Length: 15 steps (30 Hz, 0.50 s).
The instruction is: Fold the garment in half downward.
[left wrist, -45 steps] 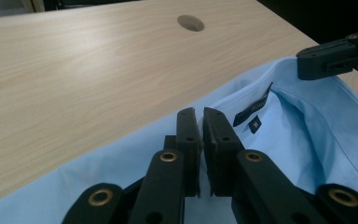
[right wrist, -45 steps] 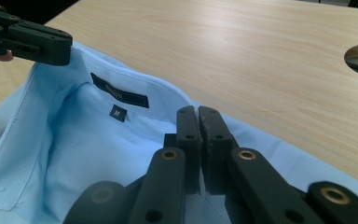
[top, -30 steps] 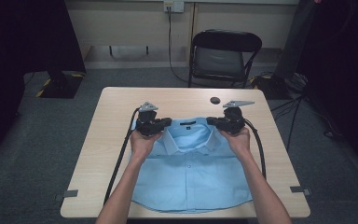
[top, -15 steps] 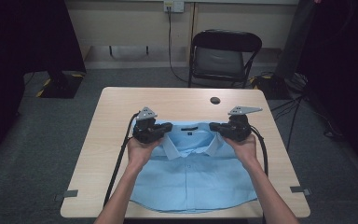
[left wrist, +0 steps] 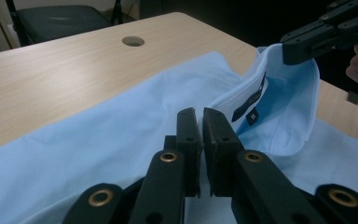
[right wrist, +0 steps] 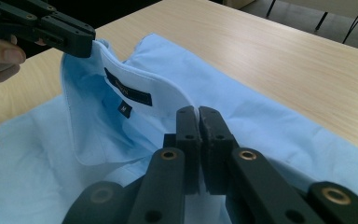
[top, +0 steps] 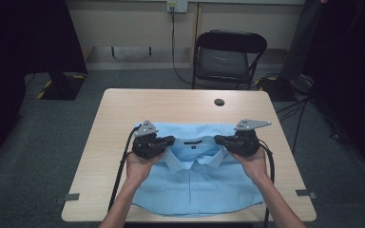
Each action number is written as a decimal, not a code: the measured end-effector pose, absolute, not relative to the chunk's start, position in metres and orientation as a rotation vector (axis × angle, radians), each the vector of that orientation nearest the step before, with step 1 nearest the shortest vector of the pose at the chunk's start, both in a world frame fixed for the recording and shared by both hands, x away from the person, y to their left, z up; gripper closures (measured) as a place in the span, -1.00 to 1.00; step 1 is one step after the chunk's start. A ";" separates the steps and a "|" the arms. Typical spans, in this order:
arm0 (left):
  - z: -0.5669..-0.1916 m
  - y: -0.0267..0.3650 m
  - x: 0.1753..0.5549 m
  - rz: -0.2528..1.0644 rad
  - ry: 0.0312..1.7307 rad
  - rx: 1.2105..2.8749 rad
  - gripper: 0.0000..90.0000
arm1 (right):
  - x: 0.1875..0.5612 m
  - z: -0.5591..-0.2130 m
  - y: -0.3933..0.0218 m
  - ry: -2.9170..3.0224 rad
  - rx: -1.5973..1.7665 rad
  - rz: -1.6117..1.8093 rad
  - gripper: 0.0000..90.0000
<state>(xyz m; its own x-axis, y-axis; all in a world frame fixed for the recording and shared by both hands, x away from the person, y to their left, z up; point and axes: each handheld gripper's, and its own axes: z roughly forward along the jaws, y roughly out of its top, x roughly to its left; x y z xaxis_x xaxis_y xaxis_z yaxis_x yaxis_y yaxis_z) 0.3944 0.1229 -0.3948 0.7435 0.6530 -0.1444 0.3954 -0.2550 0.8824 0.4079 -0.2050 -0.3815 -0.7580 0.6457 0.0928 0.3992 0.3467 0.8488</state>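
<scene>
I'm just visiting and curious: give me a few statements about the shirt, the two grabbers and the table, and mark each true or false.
1. The shirt is light blue. True.
2. The left gripper and the right gripper each pinch the collar. True.
3. The shirt hangs over the folding chair. False: it lies on the table; the chair stands behind.
4. The label inside the collar is white. False: it is dark.
5. A round hole sits in the tabletop beyond the shirt. True.

left tool (top: pixel 168 141) | right tool (top: pixel 220 140) | moved apart | shirt (top: pixel 197 183) collar stretched wider
</scene>
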 end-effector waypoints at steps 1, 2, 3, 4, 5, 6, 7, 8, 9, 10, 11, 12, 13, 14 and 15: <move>-0.395 0.123 0.391 0.314 0.799 1.897 0.90 | 0.404 -0.381 -0.205 2.352 0.930 1.369 0.94; -0.395 0.123 0.388 0.316 0.797 1.898 0.90 | 0.400 -0.382 -0.205 2.356 0.926 1.374 0.94; -0.395 0.123 0.385 0.316 0.791 1.897 0.90 | 0.396 -0.382 -0.205 2.359 0.918 1.371 0.94; -0.395 0.123 0.382 0.320 0.788 1.899 0.90 | 0.393 -0.383 -0.204 2.358 0.913 1.366 0.94; -0.396 0.123 0.380 0.327 0.787 1.903 0.90 | 0.390 -0.383 -0.204 2.361 0.906 1.362 0.94; -0.397 0.123 0.376 0.329 0.785 1.905 0.90 | 0.387 -0.384 -0.204 2.366 0.898 1.358 0.94; -0.399 0.121 0.373 0.331 0.785 1.916 0.90 | 0.384 -0.386 -0.203 2.366 0.891 1.353 0.93; -0.402 0.121 0.371 0.334 0.788 1.925 0.90 | 0.380 -0.388 -0.203 2.365 0.884 1.347 0.93; -0.403 0.121 0.369 0.338 0.793 1.921 0.90 | 0.376 -0.390 -0.204 2.369 0.881 1.352 0.92; -0.405 0.120 0.366 0.335 0.795 1.921 0.90 | 0.374 -0.392 -0.204 2.373 0.880 1.354 0.92; -0.407 0.119 0.363 0.339 0.792 1.928 0.90 | 0.371 -0.395 -0.204 2.377 0.878 1.352 0.92; -0.409 0.118 0.360 0.348 0.789 1.932 0.90 | 0.367 -0.397 -0.205 2.377 0.873 1.351 0.92; -0.410 0.118 0.358 0.353 0.787 1.937 0.90 | 0.364 -0.399 -0.206 2.380 0.872 1.356 0.92; -0.411 0.118 0.355 0.355 0.787 1.935 0.89 | 0.362 -0.401 -0.206 2.383 0.871 1.360 0.91; -0.412 0.117 0.352 0.358 0.785 1.935 0.89 | 0.359 -0.403 -0.207 2.385 0.868 1.361 0.91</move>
